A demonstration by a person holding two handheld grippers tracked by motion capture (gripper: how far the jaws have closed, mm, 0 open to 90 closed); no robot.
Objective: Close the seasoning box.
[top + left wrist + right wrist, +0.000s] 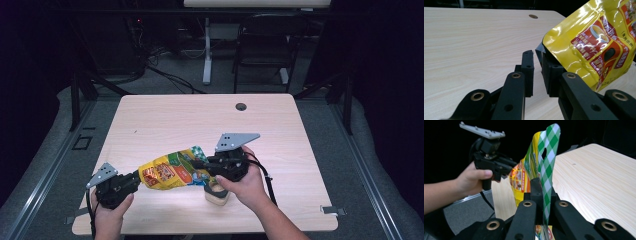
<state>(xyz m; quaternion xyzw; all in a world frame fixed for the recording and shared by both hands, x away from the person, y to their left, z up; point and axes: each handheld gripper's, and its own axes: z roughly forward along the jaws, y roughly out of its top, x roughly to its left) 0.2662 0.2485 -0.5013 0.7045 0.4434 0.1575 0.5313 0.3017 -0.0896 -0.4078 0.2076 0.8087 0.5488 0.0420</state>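
A yellow snack bag with red print and a green-checked top hangs just above the table, stretched between both grippers. My right gripper is shut on the bag's checked top edge, which stands up between its jaws. At the lower left, my left gripper is at the bag's bottom end. In the left gripper view its jaws stand slightly apart, and the bag's bottom corner rests against the right jaw without being pinched. The left gripper also shows in the right gripper view.
A beige tape roll lies on the table under my right hand, near the front edge. A round cable hole sits at the table's far side. A black chair and a desk leg stand beyond the table.
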